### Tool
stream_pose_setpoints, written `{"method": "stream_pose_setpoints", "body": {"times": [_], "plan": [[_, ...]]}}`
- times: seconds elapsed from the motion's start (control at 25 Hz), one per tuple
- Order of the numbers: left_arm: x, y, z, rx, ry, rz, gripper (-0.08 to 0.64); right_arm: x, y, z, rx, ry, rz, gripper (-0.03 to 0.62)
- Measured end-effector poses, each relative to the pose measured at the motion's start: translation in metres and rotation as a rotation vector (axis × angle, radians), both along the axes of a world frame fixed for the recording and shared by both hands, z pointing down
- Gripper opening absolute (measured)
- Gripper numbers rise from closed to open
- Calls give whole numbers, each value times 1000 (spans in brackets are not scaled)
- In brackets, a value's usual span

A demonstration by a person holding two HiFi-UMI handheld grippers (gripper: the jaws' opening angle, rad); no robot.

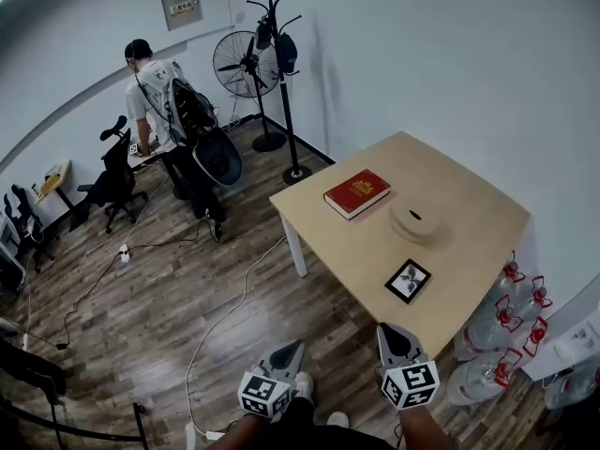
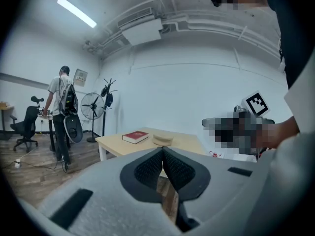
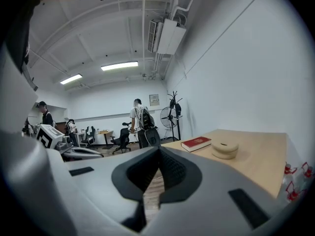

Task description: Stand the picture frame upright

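- My left tool (image 1: 289, 350) has its jaws pressed together with nothing between them. My right tool (image 1: 391, 334) is closed in the same way, and it is also empty.
- The picture frame (image 1: 408, 280) lies flat on the wooden surface (image 1: 342, 247), picture side up. From the red book (image 1: 357, 192) it is toward me, past the round beige thing (image 1: 415, 221), and close to the near edge.
- Both tools are much farther from the red book than the frame is. They hang over the floor and have not yet come above the surface.
- The frame is ahead of the right tool and slightly to its right, and it is clearly nearer to this tool than to the left one. Neither tool touches it.
- In both gripper views I see the red book (image 2: 135, 136) and the round thing, but not the frame; I think the tool body hides it.
- I judge the step in hand is the approach. To do it well I should first open the jaws of the right tool, then come low to one edge of the frame.
- A flat frame gives little to hold, so I would lift one edge a little and let the left tool steady the opposite side.
- Whether the frame has a back stand I cannot tell, so I should check it before I let go.
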State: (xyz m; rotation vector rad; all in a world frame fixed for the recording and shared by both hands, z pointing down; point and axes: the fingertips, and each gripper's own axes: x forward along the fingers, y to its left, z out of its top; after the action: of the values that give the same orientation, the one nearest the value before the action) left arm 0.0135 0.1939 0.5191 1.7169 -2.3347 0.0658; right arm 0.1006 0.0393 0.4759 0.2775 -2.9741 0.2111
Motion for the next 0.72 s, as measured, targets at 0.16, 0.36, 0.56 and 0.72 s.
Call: {"method": "stream_pose_setpoints", "body": {"times": [0.16,0.36,0.56,0.72], "plan": [[-40,-13,4,1,-7,26,0,-36,-16,-3,-3,-7,26,9],[-100,-24,-3,24,-22,13,0,-86,-31,-3,-13,-4,54,9],[-164,-31,-10,23,-63,32,0,-139,-34,-4,-2,7,57,9],[-201,-46,-9,21,-52,66,0,-172,-46,-2,-2,17,88,9]]}}
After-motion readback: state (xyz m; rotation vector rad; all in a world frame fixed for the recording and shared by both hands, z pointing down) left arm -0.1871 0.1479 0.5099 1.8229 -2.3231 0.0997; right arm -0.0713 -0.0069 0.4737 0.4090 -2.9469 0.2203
